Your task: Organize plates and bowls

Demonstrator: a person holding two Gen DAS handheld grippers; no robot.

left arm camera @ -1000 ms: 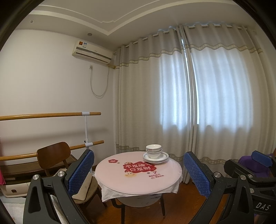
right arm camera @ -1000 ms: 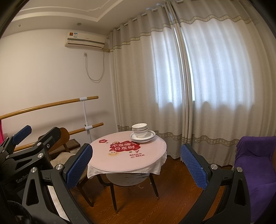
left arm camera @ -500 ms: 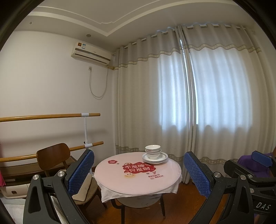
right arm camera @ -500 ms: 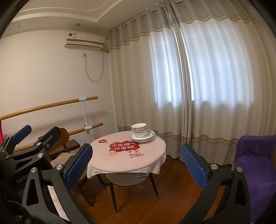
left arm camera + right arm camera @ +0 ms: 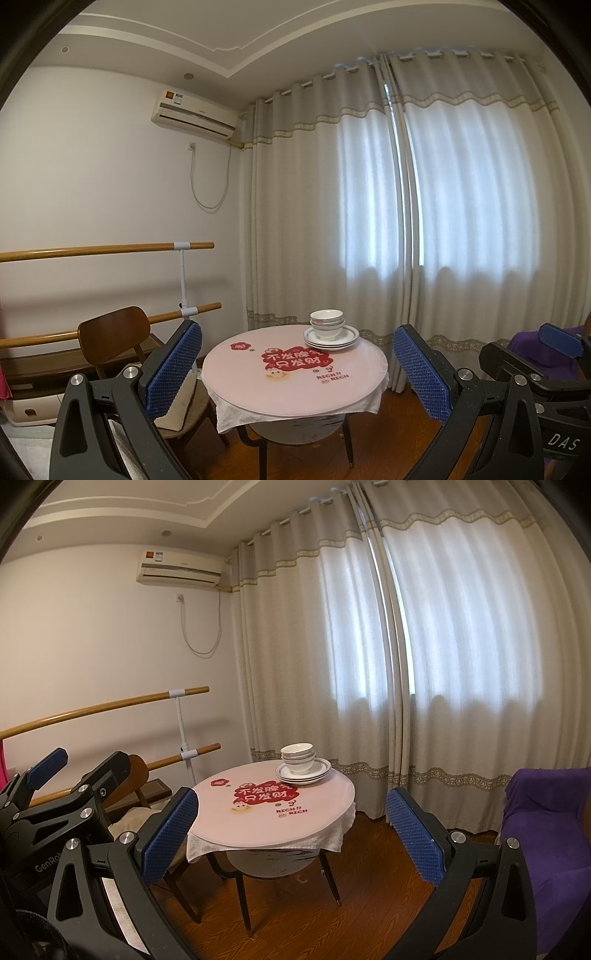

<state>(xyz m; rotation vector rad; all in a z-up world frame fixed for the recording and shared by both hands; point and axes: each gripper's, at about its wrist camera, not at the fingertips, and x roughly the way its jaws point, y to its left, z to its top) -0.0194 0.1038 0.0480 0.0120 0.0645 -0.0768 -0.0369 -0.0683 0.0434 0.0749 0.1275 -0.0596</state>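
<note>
White bowls sit nested on a stack of white plates at the far right side of a small round table with a pink cover. The right wrist view shows the same bowls on the plates and the table. My left gripper is open and empty, well short of the table. My right gripper is also open and holds nothing, equally far back. The left gripper shows at the right view's left edge, the right gripper at the left view's right edge.
A wooden chair with a cushion stands left of the table, before two wooden wall rails. Closed curtains hang behind the table. A purple covered seat is on the right. Wood floor lies between me and the table.
Both views have drifted only slightly; the table and the stacked dishes stay in about the same place. The two grippers stay open.
</note>
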